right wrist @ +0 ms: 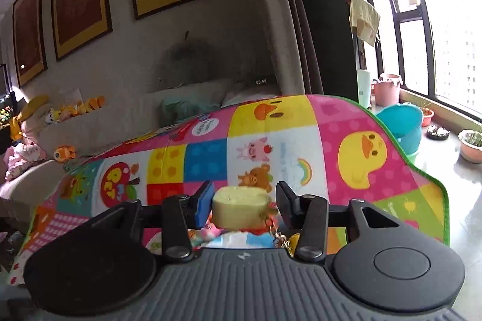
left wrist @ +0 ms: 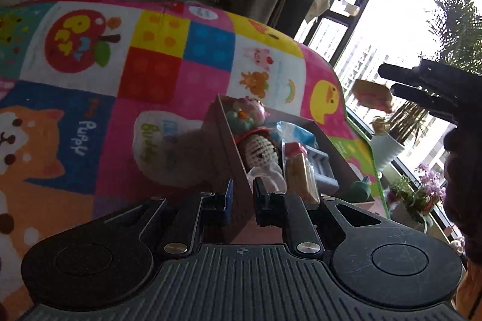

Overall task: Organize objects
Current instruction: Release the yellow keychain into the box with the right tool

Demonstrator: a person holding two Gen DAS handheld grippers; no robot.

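Note:
My left gripper (left wrist: 242, 197) is shut on the near wall of a brown cardboard box (left wrist: 224, 146) resting on the colourful play mat (left wrist: 156, 65). The box holds a crocheted doll (left wrist: 260, 148), a pink plush toy (left wrist: 250, 110), a blue-white pack (left wrist: 296, 132), a yellow-orange packet (left wrist: 301, 173) and a grey block (left wrist: 323, 167). My right gripper (right wrist: 242, 199) has its jaws open around a pale yellow sponge-like toy (right wrist: 239, 208) with a small chain; the toy seems to fall free. In the left wrist view the right gripper's fingers (left wrist: 421, 80) show dark at the right, with the toy (left wrist: 373, 95) blurred below them.
The mat (right wrist: 301, 146) ends at a green border on the right. Beyond it are a teal basin (right wrist: 402, 125), flower pots (right wrist: 471, 144) and a window with hanging laundry. A sofa with plush toys (right wrist: 75, 107) stands behind the mat.

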